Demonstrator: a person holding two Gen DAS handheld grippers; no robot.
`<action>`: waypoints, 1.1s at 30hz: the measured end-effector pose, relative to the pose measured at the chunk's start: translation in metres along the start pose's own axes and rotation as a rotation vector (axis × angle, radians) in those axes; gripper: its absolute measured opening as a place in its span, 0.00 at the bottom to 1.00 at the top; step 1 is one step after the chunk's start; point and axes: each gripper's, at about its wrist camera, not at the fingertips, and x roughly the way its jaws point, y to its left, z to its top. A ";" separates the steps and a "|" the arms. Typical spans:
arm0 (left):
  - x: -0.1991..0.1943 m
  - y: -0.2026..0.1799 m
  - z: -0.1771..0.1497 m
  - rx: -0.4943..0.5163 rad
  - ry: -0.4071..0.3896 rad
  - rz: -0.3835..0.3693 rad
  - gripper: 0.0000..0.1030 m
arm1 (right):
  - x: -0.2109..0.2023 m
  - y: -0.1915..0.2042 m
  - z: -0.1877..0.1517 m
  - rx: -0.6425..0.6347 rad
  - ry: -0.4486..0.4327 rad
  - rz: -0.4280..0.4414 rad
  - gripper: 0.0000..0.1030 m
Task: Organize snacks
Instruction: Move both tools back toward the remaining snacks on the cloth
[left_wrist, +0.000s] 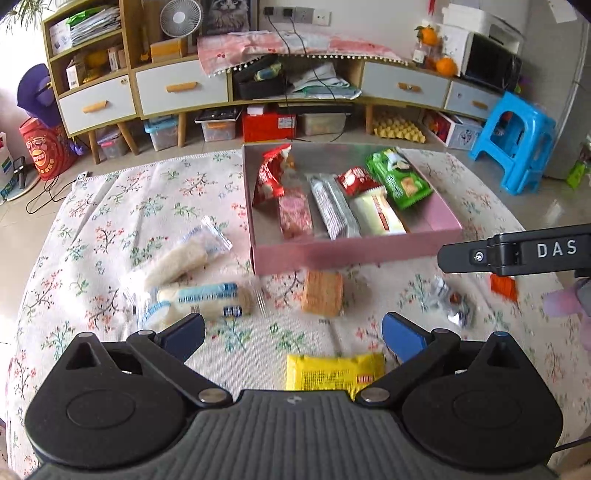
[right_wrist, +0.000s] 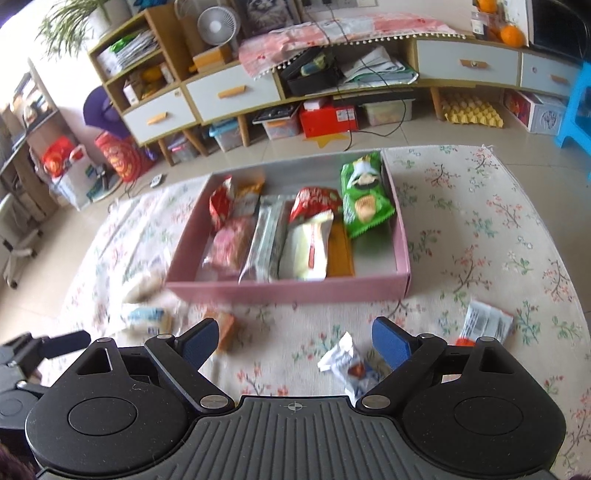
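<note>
Yellow snack packet (left_wrist: 334, 374) lies between the open left hand-held gripper's (left_wrist: 293, 334) fingers.

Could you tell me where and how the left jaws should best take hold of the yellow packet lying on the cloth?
Grip the yellow packet across its short width near the middle, coming from above. It lies flat on the floral cloth with its long side across the view, just below the open left gripper, with nothing crowding it.

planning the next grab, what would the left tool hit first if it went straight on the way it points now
Probably the orange wafer pack on the floral cloth, just ahead between the open left tool fingers. The pink box lies beyond it. Depth is hard to judge.
</note>
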 end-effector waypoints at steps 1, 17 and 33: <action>-0.001 -0.001 -0.004 0.005 0.005 0.000 0.99 | 0.000 0.000 -0.004 -0.003 -0.001 -0.003 0.89; 0.013 0.003 -0.029 -0.086 0.141 -0.030 0.99 | 0.001 -0.054 -0.023 0.001 0.078 -0.122 0.89; 0.044 -0.006 -0.024 -0.511 0.233 -0.013 0.97 | 0.003 -0.100 -0.022 0.062 0.075 -0.199 0.89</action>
